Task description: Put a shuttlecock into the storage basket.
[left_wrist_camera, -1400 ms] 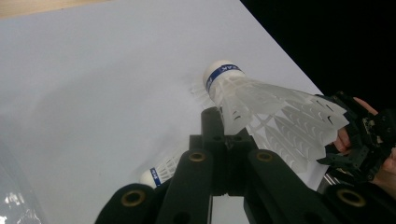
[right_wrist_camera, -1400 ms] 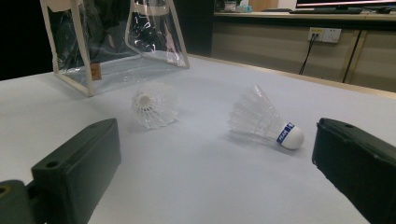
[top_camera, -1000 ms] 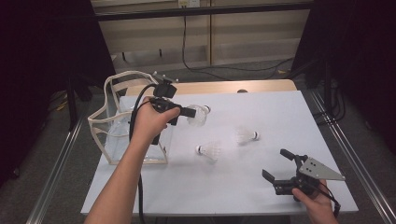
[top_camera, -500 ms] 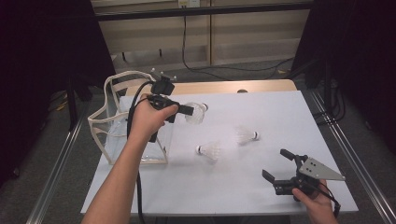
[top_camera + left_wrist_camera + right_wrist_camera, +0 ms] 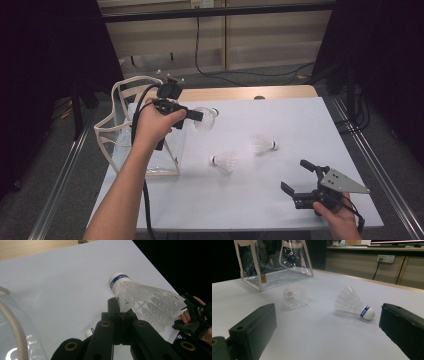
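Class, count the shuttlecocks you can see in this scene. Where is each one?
3. One shuttlecock is clamped in the left gripper beside the clear bag; two lie on the white table, one mid-table, one farther right.

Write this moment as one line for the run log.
left gripper: shut on shuttlecock, lifted beside bag | right gripper: open, low over table | two shuttlecocks on table

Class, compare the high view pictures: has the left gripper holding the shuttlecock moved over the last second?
No. The left gripper, shut on the shuttlecock, stays in the same spot beside the clear bag.
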Tool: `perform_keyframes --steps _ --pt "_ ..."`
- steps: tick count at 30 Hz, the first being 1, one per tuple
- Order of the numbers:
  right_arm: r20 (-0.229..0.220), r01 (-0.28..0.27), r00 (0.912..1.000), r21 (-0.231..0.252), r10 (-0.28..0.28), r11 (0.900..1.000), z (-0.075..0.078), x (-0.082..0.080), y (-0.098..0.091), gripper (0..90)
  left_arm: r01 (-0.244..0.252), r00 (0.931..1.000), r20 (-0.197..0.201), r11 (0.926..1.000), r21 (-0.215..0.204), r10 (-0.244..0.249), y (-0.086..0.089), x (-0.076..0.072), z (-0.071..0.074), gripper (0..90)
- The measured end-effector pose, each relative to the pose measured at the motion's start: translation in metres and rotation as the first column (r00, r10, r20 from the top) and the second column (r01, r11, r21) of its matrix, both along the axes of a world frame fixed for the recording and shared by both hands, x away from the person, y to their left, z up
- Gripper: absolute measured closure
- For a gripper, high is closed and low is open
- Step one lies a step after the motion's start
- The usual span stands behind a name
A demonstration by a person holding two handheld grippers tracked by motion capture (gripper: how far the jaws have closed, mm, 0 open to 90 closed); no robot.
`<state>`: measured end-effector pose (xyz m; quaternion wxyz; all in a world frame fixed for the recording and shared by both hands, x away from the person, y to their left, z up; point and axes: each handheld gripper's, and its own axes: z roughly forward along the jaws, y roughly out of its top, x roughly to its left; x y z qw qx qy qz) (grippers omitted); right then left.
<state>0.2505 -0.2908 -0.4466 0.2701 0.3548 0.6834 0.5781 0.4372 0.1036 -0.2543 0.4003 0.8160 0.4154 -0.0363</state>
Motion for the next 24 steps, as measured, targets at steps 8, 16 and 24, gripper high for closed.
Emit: perform_keyframes --steps 8,16,24 --pt "0.001 0.001 1.0000 0.001 -0.001 1.0000 0.000 0.000 0.000 0.8 -0.005 1.0000 0.003 1.0000 0.007 0.005 0.003 0.002 0.004 90.0" --pt "0.002 0.002 1.0000 0.003 -0.002 1.0000 0.000 0.000 0.000 0.7 -0.010 0.9999 0.006 0.9999 0.013 0.010 0.004 0.003 0.009 90.0" --pt "0.002 0.001 1.0000 0.002 -0.001 1.0000 0.000 0.000 0.000 0.7 -0.023 0.9997 0.002 0.9996 0.016 0.023 0.008 0.006 0.011 90.0"
